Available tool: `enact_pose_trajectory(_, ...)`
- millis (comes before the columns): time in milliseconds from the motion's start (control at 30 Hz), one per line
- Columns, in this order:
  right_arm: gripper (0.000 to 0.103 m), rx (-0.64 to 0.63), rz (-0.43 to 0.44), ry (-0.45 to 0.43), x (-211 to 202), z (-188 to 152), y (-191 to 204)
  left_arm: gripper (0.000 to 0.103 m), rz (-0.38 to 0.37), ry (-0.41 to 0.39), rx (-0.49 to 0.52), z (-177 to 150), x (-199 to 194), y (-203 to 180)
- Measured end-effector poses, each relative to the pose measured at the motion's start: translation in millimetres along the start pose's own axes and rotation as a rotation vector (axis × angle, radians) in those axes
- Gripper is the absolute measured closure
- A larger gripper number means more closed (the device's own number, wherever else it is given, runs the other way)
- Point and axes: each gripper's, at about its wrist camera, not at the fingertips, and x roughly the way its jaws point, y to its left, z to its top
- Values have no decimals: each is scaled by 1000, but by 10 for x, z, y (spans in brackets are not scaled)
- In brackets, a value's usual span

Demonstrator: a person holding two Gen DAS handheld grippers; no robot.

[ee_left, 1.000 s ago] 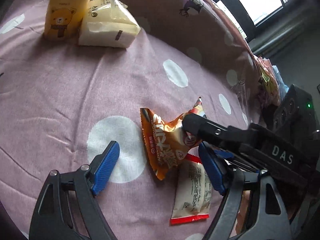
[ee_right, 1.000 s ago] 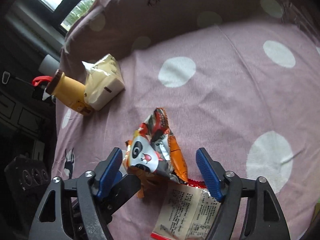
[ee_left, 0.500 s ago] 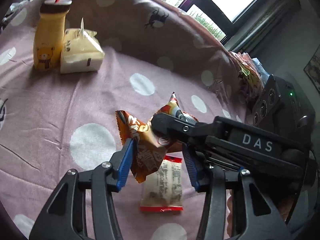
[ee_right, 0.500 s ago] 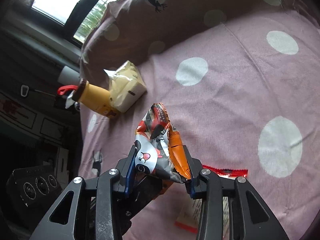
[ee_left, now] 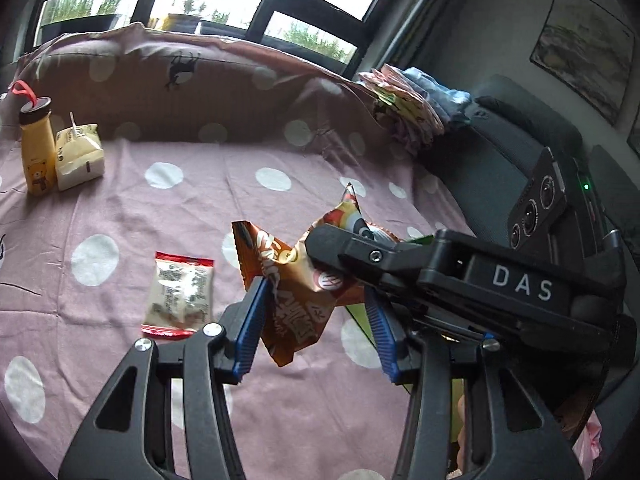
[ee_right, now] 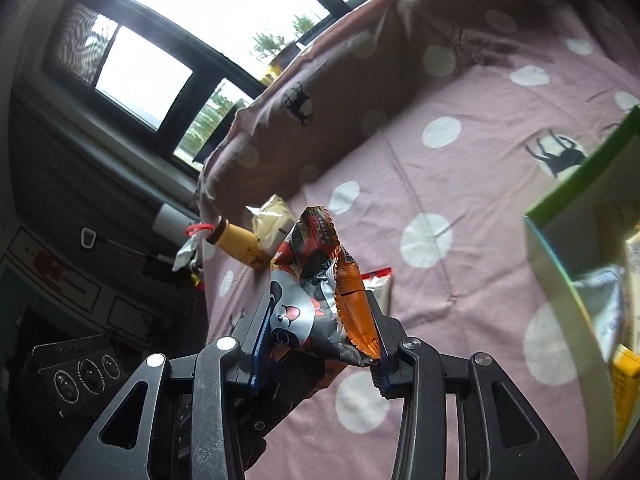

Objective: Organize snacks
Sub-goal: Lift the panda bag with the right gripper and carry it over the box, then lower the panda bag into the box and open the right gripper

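Both claws are now lifting the orange snack bag [ee_left: 296,300] clear of the bed [ee_left: 120,208].
My left claw [ee_left: 314,326] and right claw [ee_right: 318,338] are clenching it together; I am keeping them level toward the green box [ee_right: 560,208].

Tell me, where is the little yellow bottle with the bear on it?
In the left wrist view, the yellow bear bottle stands upright at the far left of the pink spotted blanket, right beside the cream tissue pack.

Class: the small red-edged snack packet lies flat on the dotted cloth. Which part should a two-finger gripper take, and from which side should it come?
Probably take the red-edged packet across its narrow width, at a long side edge near the middle, coming down from above. It lies flat on the cloth with open cloth on both long sides, so the pads can straddle it there. The red crimped ends are thin and pressed flat, offering little to pinch.
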Motion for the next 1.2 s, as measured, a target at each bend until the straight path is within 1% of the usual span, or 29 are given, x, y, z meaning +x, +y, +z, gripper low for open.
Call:
enact_pose_trajectory(67,60,-3,-28,-29,-169,-56,-96,55,-26,21,22,-54,68,-169)
enact_pose_trajectory(167,60,49,-44,-71,-389,-100,-305,55,-64,52,42,-101,192,-364)
enact_pose_trajectory(300,60,113,-65,-100,-601,-69,-570,55,-77,61,60,-128,372,-619)
enact_pose_trajectory(500,60,156,-133,-159,-821,-17,-816,55,-147,120,79,-113,659,-855)
enact_pose_trajectory(567,60,181,-145,-170,-858,-9,-895,55,-166,138,82,-120,747,-915)
enact_pose_trajectory(700,60,214,-201,-192,-940,2,-1018,55,-198,162,89,-161,902,-1037)
enact_pose_trajectory(800,60,233,-223,-207,-994,-1,-1114,55,-212,182,92,-182,991,-1086)
enact_pose_trajectory(900,60,253,-258,-217,-1033,-9,-1182,55,-242,209,77,-192,1064,-1089)
enact_pose_trajectory(1000,60,266,-284,-229,-1048,-11,-1216,55,-256,224,64,-193,1127,-1094)
enact_pose_trajectory(1133,60,268,-315,-243,-1055,-11,-1246,55,-266,218,37,-205,1105,-1037)
enact_pose_trajectory(1200,59,280,-353,-259,-1079,-12,-1248,55,-266,212,29,-211,1047,-976)
